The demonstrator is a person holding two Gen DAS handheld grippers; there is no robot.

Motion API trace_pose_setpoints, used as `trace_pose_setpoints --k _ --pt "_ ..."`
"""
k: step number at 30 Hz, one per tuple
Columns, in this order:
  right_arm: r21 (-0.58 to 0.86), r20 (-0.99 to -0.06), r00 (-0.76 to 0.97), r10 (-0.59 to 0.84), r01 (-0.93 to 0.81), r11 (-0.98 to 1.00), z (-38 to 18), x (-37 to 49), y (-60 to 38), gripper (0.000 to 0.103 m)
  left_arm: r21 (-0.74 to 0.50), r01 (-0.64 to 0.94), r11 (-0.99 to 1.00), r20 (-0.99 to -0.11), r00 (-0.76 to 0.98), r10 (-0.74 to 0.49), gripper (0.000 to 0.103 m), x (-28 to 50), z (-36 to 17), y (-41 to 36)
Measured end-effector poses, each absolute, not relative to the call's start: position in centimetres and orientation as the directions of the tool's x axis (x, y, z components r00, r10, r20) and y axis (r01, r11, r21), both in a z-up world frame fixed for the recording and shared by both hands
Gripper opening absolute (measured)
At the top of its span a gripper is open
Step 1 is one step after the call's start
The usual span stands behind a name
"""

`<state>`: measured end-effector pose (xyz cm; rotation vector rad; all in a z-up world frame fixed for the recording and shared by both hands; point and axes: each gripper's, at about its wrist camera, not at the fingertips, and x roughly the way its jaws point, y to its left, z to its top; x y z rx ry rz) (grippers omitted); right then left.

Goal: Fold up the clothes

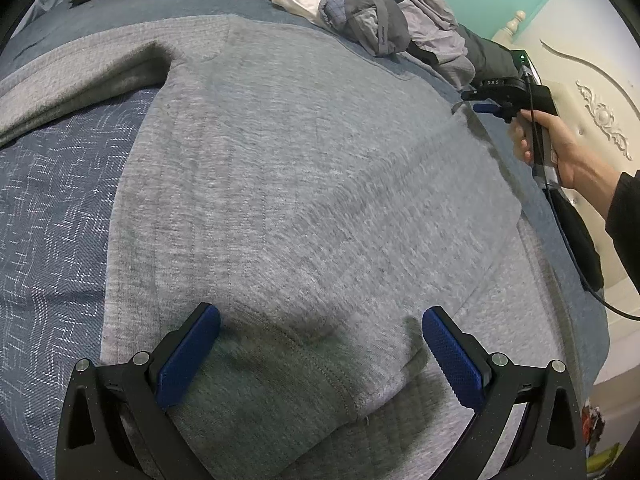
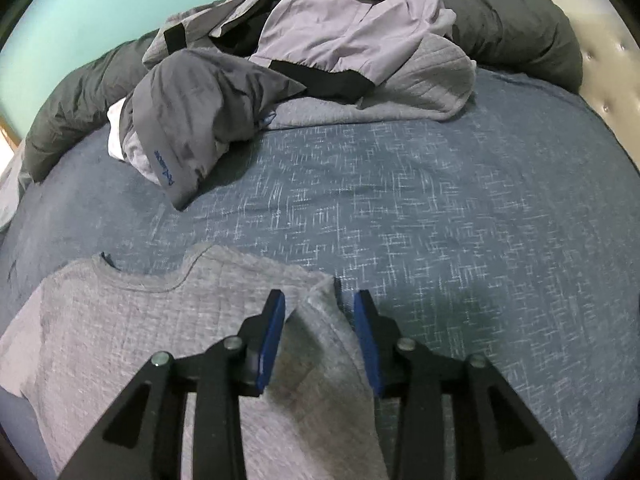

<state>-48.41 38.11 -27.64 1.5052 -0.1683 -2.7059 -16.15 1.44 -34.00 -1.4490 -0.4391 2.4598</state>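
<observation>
The grey sweatshirt (image 1: pixel 304 200) is lying spread flat across the blue patterned bedspread (image 1: pixel 52 208), its hem toward the near edge of the bed and its neckline toward the far side, where a pile of unfolded clothes (image 2: pixel 304 48) is heaped against the dark bolster (image 2: pixel 520 28).

Going left to right, the risks: the left sleeve (image 1: pixel 72 80) is lying bunched and trailing off toward the left edge of the bed, so any fold across the body is likely to be dragging it crooked. At the near edge, the left gripper (image 1: pixel 320 344) is straddling the hem with nothing pinched, so a pull from the other side would probably be sliding the whole garment instead of folding it. At the right, a raised fold of the shoulder is standing loose, and it may be flopping back out of line.

The left tongs are standing wide apart, their blue pads above the hem cloth and pressing nothing. The right gripper (image 2: pixel 320 312), held in the person's hand (image 1: pixel 560 148) near the right edge of the bed, is partly parted; the ridge of shoulder fabric is sitting between its pads, seemingly brushing one, but not being clamped.
</observation>
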Motion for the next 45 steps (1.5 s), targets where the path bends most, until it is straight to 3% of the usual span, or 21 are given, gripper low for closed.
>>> trace_pose_setpoints --k 5,6,7,8,10,21,28,34,41,45 --pt "0.052 -0.867 -0.496 -0.04 -0.011 -0.999 -28.2 -48.9 37.5 0.036 -0.374 -0.066 -0.925 -0.804 -0.474 0.359 0.103 -15.9 -34.0 1.4" --pt "0.04 -0.873 -0.486 -0.031 -0.008 -0.999 -28.5 -49.0 37.3 0.033 -0.374 -0.066 -0.925 -0.804 -0.474 0.358 0.103 -15.8 -33.9 1.4" --pt "0.032 -0.877 -0.481 -0.025 -0.007 -0.999 -28.8 -49.1 37.2 0.019 -0.373 -0.066 -0.925 -0.804 -0.474 0.358 0.103 -15.9 -33.9 1.5" --pt "0.026 -0.878 -0.478 -0.019 -0.008 -1.0 -29.0 -49.2 37.2 0.013 -0.373 -0.066 -0.926 -0.804 -0.474 0.358 0.103 -15.9 -33.9 1.5" --pt "-0.013 -0.874 -0.486 0.019 -0.016 -1.0 -29.2 -49.3 37.2 0.009 -0.371 -0.066 -0.926 -0.805 -0.474 0.357 0.103 -15.9 -33.9 1.6" --pt "-0.158 -0.856 -0.489 0.169 -0.064 -0.985 -31.3 -50.2 38.6 0.007 -0.368 -0.072 -0.927 -0.805 -0.474 0.357 0.103 -16.0 -34.2 1.6" --pt "0.006 -0.858 -0.51 0.058 -0.122 -0.992 -31.8 -50.1 40.8 0.008 -0.365 -0.071 -0.928 -0.808 -0.471 0.353 0.103 -16.2 -34.4 1.7" --pt "0.158 -0.786 -0.618 -0.009 -0.187 -0.97 -28.7 -48.6 42.9 0.012 -0.367 -0.07 -0.928 -0.807 -0.472 0.355 0.103 -16.2 -34.4 1.7" --pt "0.093 -0.818 -0.567 -0.101 0.043 -0.995 -27.7 -48.8 38.2 0.012 -0.365 -0.069 -0.929 -0.808 -0.473 0.352 0.103 -16.2 -34.4 1.8" --pt "0.075 -0.849 -0.527 -0.041 -0.043 -0.996 -29.7 -49.4 39.7 0.009 -0.364 -0.07 -0.929 -0.808 -0.474 0.352 0.103 -16.2 -34.5 1.9"
